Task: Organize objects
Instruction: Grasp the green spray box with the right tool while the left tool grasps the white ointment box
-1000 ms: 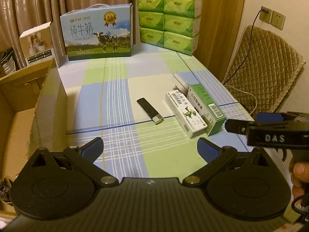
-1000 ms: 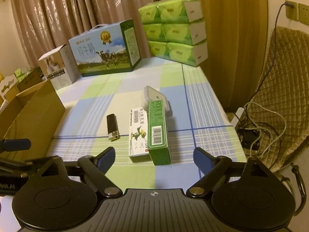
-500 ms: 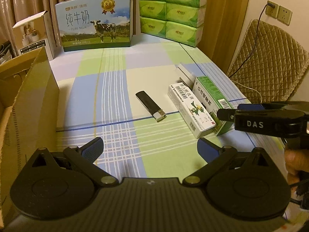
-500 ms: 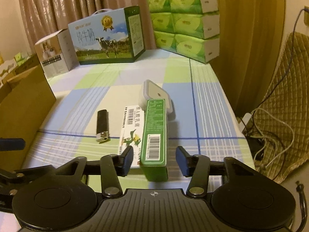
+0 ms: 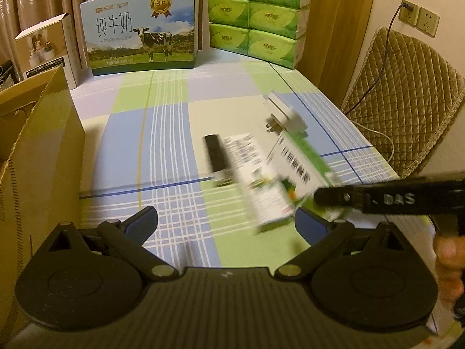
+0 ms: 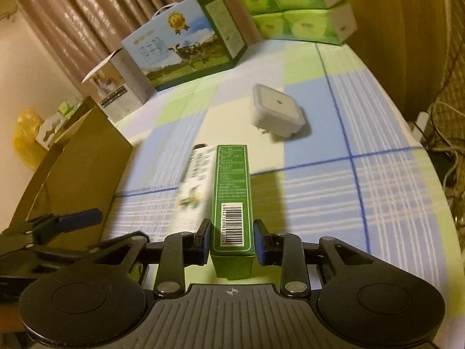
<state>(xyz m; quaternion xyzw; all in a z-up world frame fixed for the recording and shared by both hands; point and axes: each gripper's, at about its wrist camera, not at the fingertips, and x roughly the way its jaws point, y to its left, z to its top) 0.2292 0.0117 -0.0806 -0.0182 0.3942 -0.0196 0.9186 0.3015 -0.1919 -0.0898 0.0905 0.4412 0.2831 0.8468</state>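
Note:
My right gripper (image 6: 232, 238) is shut on a green carton (image 6: 232, 200) and holds it near its barcode end, tilted above the checked tablecloth (image 6: 363, 192). A white medicine box (image 6: 195, 183) lies blurred just left of it. In the left wrist view the green carton (image 5: 302, 163) and white box (image 5: 255, 180) are blurred, with a black lighter (image 5: 216, 157) to their left and a white plug adapter (image 5: 286, 115) behind. My left gripper (image 5: 226, 224) is open and empty near the table's front edge.
An open cardboard box (image 5: 43, 157) stands at the left edge. A milk gift box (image 5: 139, 32), a small white box (image 5: 46, 46) and stacked green tissue packs (image 5: 255, 14) line the back. A padded chair (image 5: 407, 101) with cables is right of the table.
My right gripper has closed on the green carton and lifted and tilted it. The white box beside it has shifted. My left gripper has stayed open and moved little.

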